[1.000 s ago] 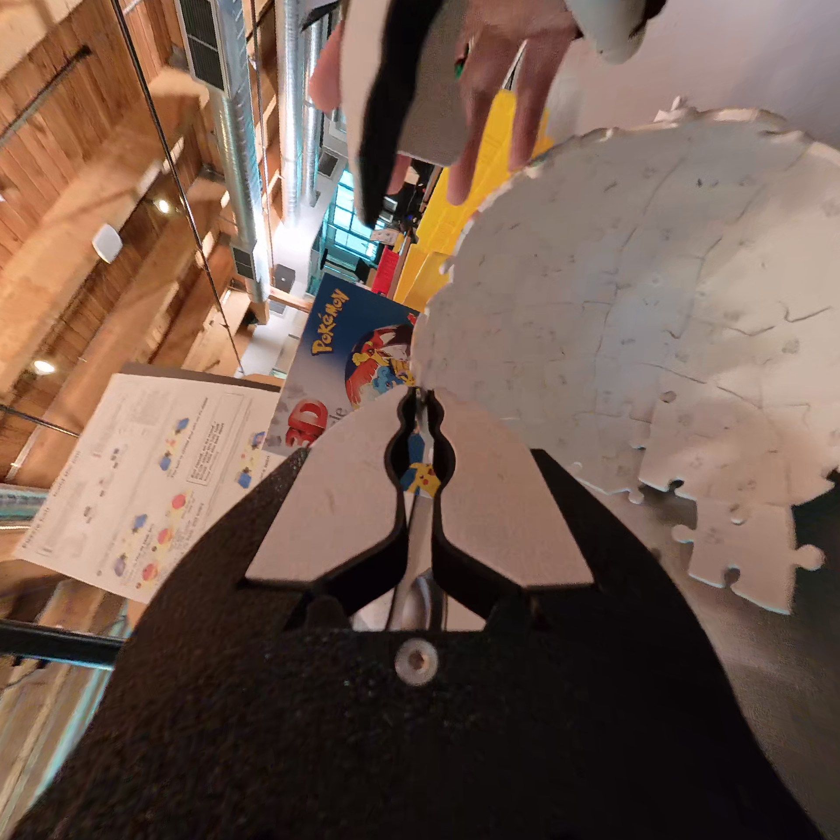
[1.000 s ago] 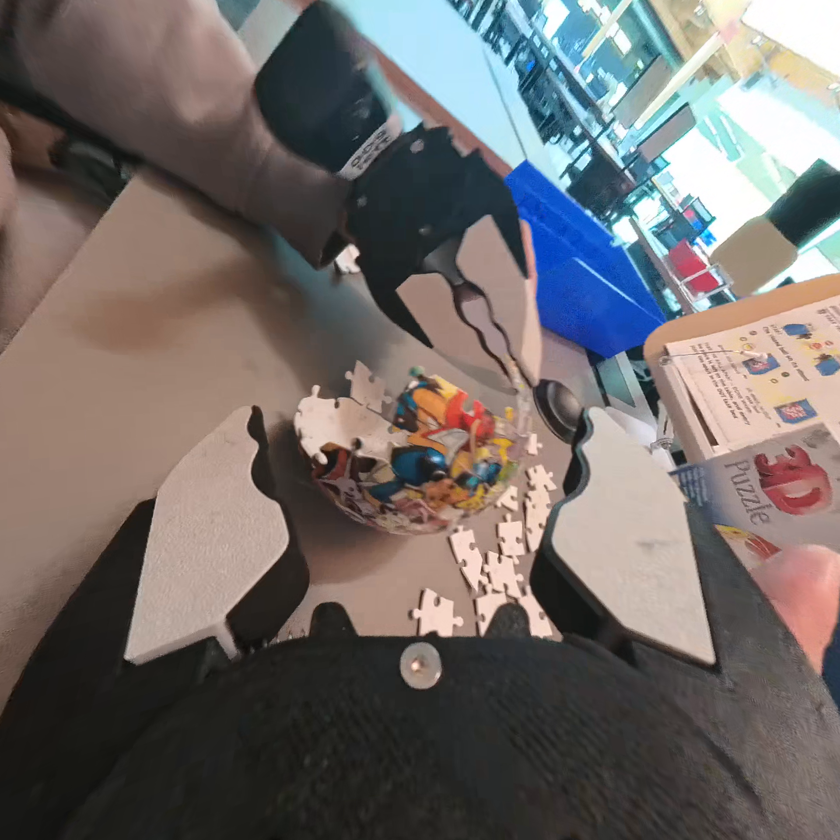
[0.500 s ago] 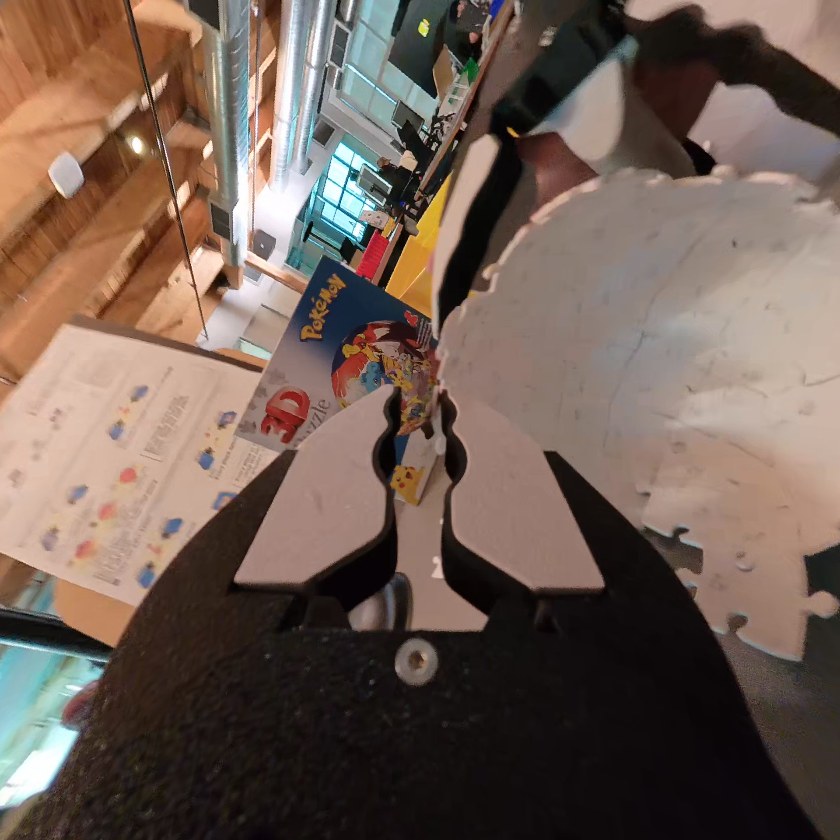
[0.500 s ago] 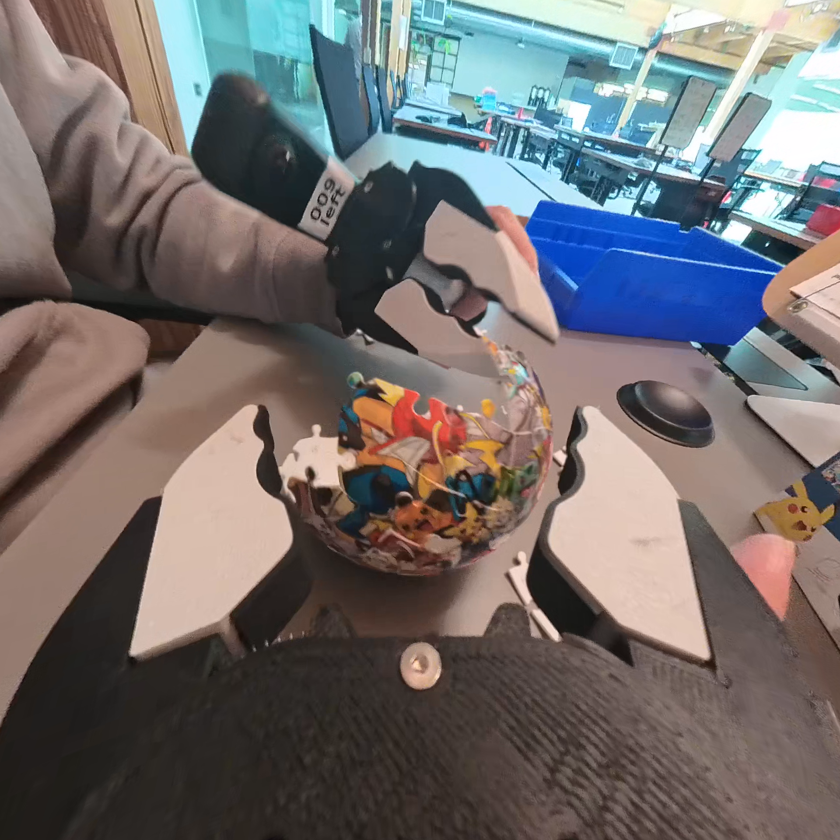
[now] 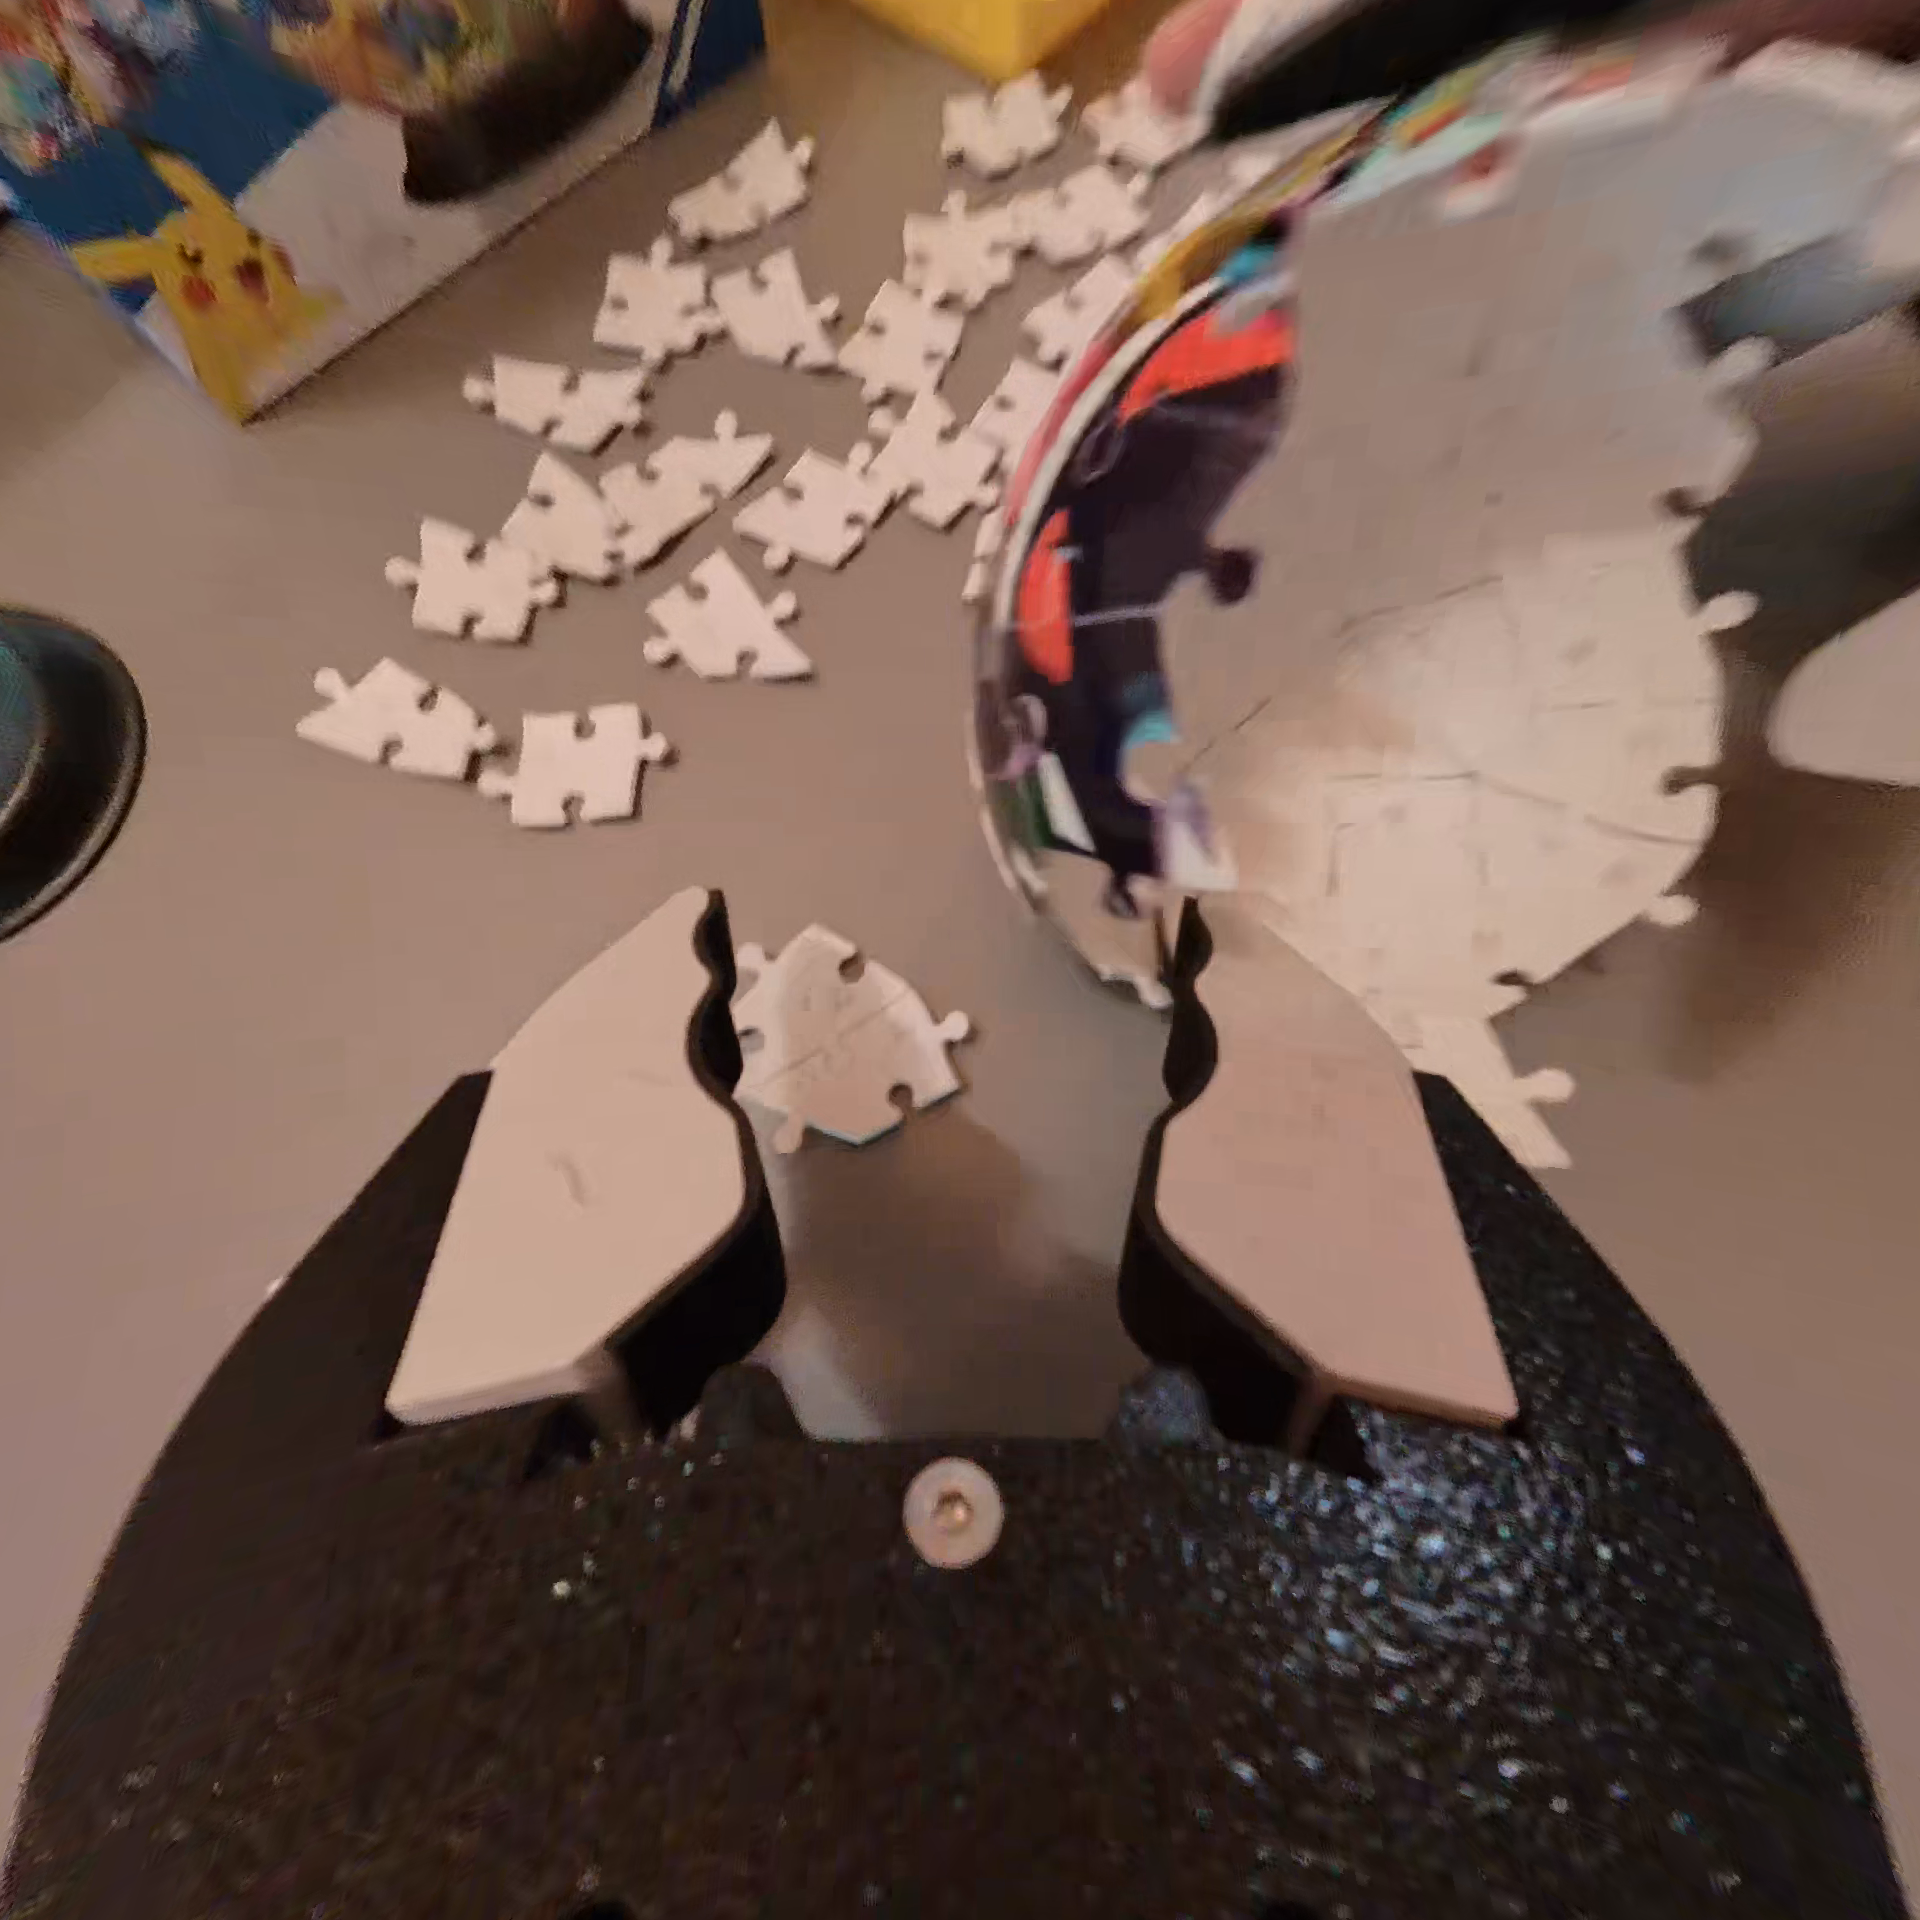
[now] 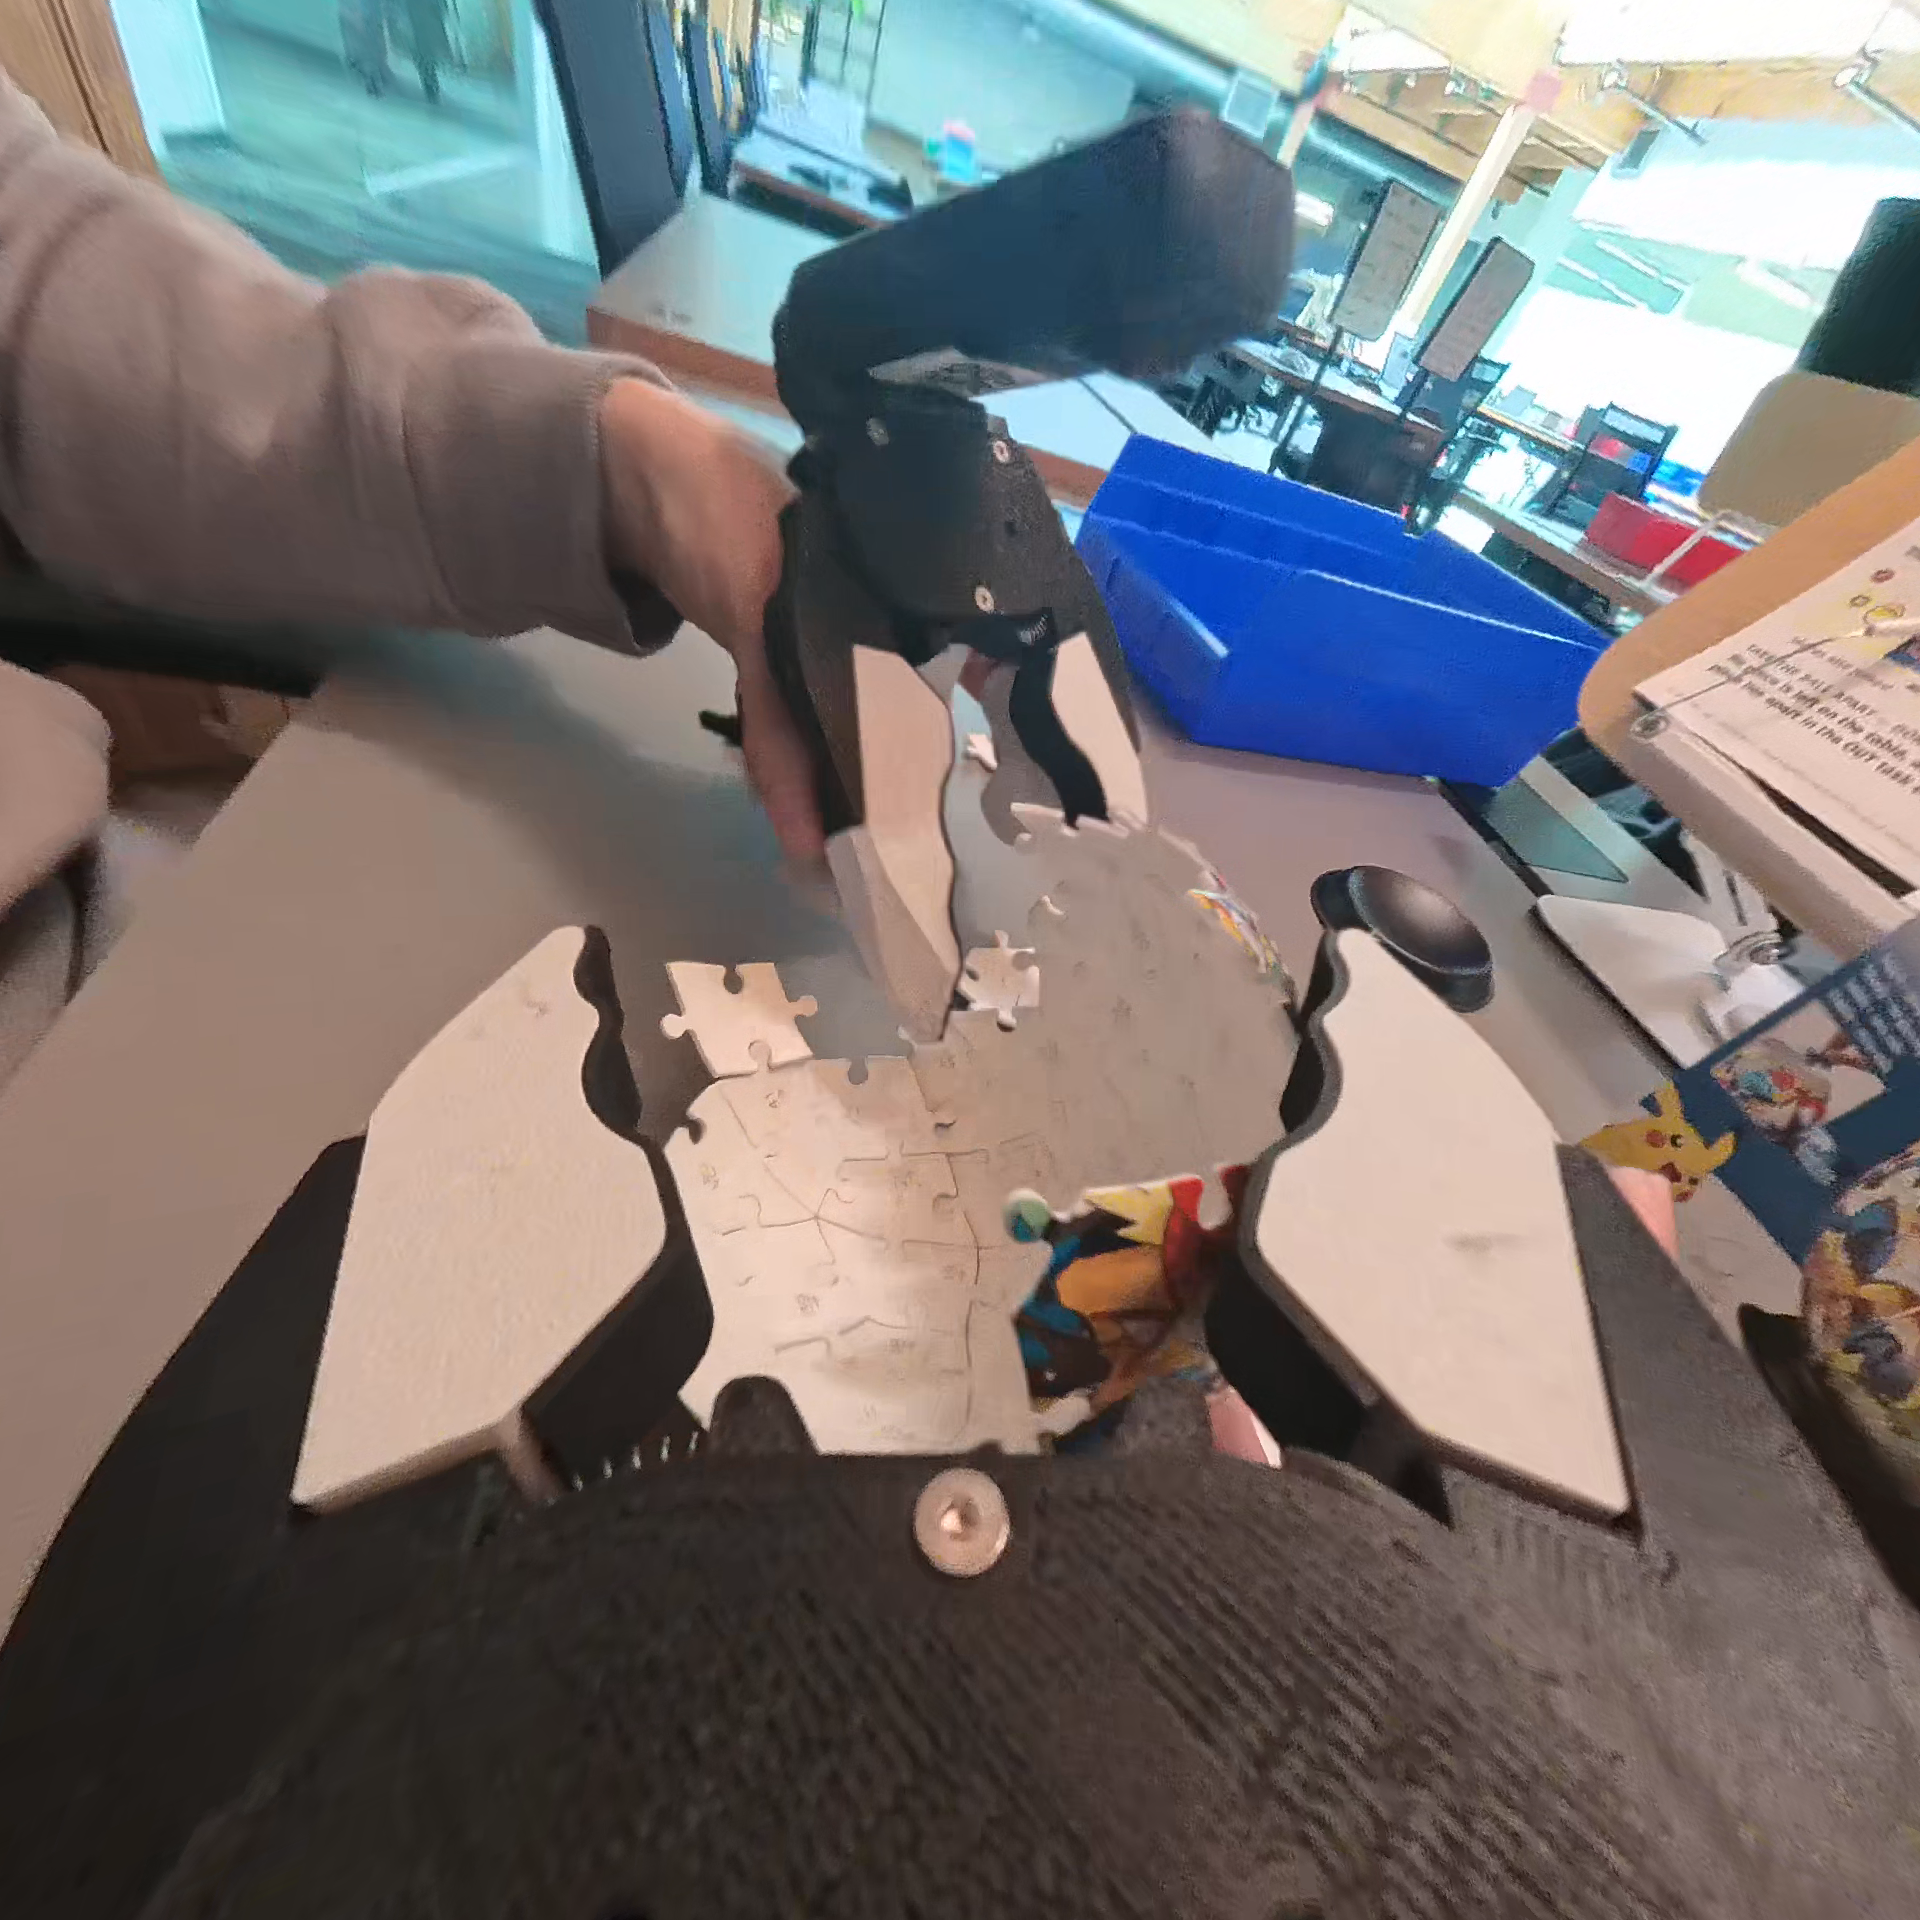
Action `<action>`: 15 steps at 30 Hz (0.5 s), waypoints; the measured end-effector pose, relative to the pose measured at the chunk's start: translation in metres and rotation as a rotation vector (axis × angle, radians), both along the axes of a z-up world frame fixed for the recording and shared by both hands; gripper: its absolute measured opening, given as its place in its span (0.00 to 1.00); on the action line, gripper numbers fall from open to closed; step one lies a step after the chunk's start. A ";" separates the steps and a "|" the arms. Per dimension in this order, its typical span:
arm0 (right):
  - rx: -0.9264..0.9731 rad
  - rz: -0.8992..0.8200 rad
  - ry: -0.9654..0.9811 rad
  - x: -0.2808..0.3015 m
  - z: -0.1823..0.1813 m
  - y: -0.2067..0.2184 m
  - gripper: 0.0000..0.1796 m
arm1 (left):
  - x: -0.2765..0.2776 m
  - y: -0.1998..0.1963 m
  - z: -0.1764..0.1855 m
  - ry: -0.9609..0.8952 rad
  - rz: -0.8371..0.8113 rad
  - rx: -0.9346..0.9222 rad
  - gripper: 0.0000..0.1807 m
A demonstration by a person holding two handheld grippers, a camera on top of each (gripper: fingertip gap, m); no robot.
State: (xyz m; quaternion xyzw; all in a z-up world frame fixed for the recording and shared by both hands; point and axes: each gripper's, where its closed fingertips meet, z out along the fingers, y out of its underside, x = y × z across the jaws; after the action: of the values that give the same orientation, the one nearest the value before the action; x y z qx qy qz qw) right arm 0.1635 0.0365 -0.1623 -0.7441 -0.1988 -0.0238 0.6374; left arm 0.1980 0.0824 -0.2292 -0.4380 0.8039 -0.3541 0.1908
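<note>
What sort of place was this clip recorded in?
Probably an open-plan office or workshop: rows of desks and chairs behind a glass wall, exposed ceiling beams, and a blue storage bin on the grey table.

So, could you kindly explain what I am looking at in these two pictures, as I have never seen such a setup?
A person holds a two-finger tool in each hand; a camera on each looks along its fingers. One picture is from the left hand-held gripper, open over a grey table with loose puzzle pieces lying white side up, a small joined cluster nearest. The other is from the right hand-held gripper, open around a half-built puzzle ball; whether it grips, I cannot tell. Beyond stand a blue bin and the puzzle box.
</note>
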 end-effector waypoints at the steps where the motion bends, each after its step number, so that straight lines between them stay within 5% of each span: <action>1: -0.007 -0.003 -0.025 -0.003 0.000 0.001 0.68 | 0.001 0.003 -0.006 0.012 0.016 0.024 0.44; 15: -0.077 -0.048 -0.199 -0.020 -0.006 0.010 0.69 | 0.006 0.007 -0.027 0.136 0.104 0.032 0.47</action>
State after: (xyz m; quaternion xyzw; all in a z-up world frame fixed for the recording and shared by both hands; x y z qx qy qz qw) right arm 0.1433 0.0461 -0.1685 -0.7666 -0.2441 -0.1052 0.5845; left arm 0.2038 0.0892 -0.2567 -0.4990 0.7969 -0.3001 0.1608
